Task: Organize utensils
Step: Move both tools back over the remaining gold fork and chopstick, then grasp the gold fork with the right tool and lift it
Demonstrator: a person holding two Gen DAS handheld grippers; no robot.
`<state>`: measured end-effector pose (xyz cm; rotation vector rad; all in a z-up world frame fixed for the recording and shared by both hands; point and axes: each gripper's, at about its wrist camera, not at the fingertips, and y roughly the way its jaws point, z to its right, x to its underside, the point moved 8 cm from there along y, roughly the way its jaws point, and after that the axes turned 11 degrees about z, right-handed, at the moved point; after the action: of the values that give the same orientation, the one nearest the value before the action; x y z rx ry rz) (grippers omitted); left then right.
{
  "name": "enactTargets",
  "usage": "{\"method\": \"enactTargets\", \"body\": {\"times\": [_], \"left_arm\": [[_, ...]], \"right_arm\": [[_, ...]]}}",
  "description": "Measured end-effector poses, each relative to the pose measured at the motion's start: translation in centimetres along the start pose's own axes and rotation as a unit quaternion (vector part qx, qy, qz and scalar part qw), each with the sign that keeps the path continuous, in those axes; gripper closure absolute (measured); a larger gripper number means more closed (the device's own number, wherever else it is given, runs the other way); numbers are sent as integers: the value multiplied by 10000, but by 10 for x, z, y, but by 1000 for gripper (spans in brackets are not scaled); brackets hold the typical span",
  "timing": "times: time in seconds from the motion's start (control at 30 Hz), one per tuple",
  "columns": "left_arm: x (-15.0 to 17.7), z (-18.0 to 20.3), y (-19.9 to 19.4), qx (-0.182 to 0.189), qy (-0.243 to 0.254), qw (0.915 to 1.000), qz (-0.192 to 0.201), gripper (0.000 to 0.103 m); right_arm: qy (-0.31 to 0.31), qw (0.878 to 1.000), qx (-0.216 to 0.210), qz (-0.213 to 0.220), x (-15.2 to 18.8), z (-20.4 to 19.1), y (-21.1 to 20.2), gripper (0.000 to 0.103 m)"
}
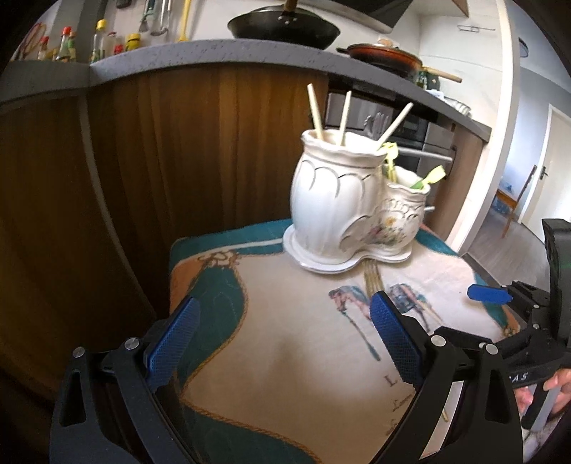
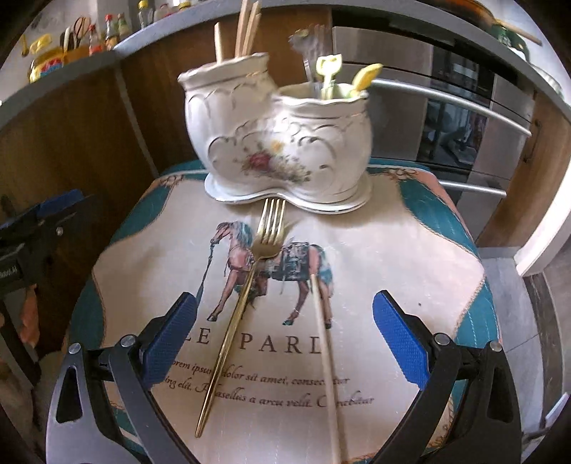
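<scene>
Beyond the tongs runs a grey countertop [image 1: 200,53] over brown wooden cabinet fronts [image 1: 171,150]. Up on it sit 2 pans: a black wok [image 1: 283,30] and an orange pan [image 1: 383,57]. Far right, a white pillar [image 1: 499,150] stands beside a daylit doorway [image 1: 531,167].

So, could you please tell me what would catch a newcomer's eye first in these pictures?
Probably the white double-pot ceramic holder at the far edge of the horse-print cloth, with chopsticks in its taller pot. In front of it a gold fork and a loose chopstick lie on the cloth, between the open right tongs.
</scene>
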<state>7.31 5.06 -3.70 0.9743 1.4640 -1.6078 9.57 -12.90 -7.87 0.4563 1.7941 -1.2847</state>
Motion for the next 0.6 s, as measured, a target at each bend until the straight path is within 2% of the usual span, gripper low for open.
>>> {"method": "enactTargets", "body": {"times": [0.27, 0.37, 0.43, 0.47, 0.5, 0.57, 0.6], "left_arm": [[1, -8, 4, -8, -80, 10000, -46, 8], [2, -8, 5, 2, -86, 9999, -73, 8], [1, -7, 5, 15, -84, 9999, -84, 8], [0, -7, 5, 23, -78, 9999, -76, 8], [0, -8, 4, 26, -72, 9999, -66, 8], [-1, -8, 4, 25, -73, 10000, -52, 8], [-1, -9, 3, 31, -89, 9999, -44, 8]], "right_arm": [[-130, 9993, -101, -338, 5, -15, 24, 33], [-100, 9987, -155, -465, 6, -20, 35, 46], [-45, 9982, -102, -592, 8, -21, 43, 60], [-2, 9979, -109, -634, 9, -21, 46, 62], [6, 9981, -106, -607, 8, -22, 48, 62], [-86, 9983, -31, -569, 7, -22, 50, 69], [-146, 9984, 46, -541, 7, -21, 51, 76]]}}
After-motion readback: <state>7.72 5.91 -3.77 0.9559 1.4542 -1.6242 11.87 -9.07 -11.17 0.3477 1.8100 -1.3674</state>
